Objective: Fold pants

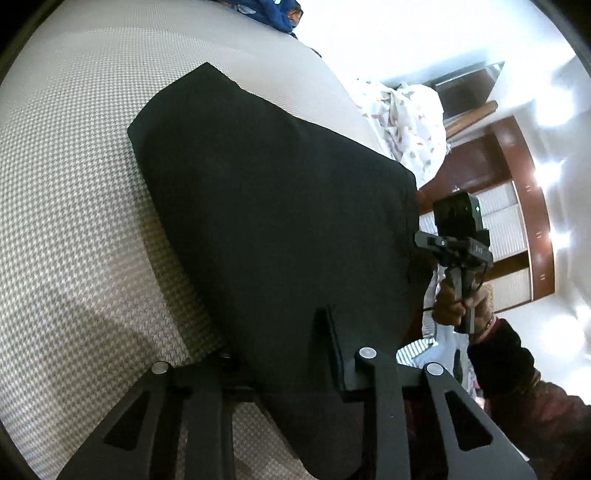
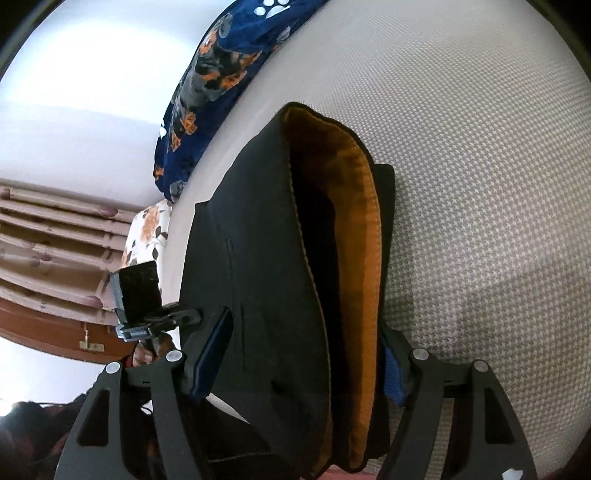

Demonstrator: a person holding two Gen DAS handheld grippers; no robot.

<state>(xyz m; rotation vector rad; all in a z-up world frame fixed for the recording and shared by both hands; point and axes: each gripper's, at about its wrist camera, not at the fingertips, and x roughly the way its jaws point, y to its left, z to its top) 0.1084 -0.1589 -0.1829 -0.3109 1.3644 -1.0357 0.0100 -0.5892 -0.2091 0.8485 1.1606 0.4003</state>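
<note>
Both views show heavy fisheye distortion: straight lines bow outward and a black vignette rings the corners. The white wall (image 1: 424, 33) is overexposed in the left wrist view, detail washed out; the same blowout covers the wall (image 2: 74, 85) in the right wrist view. Bright glare spots streak the glossy wooden wardrobe (image 1: 532, 206), right of the black pants (image 1: 277, 206). The pants read nearly featureless black, folds lost in underexposure. The checked bed cover (image 1: 74, 206) left of them is evenly lit, with a soft grey shadow below. Focus is acceptable at centre and softens toward the edges.
</note>
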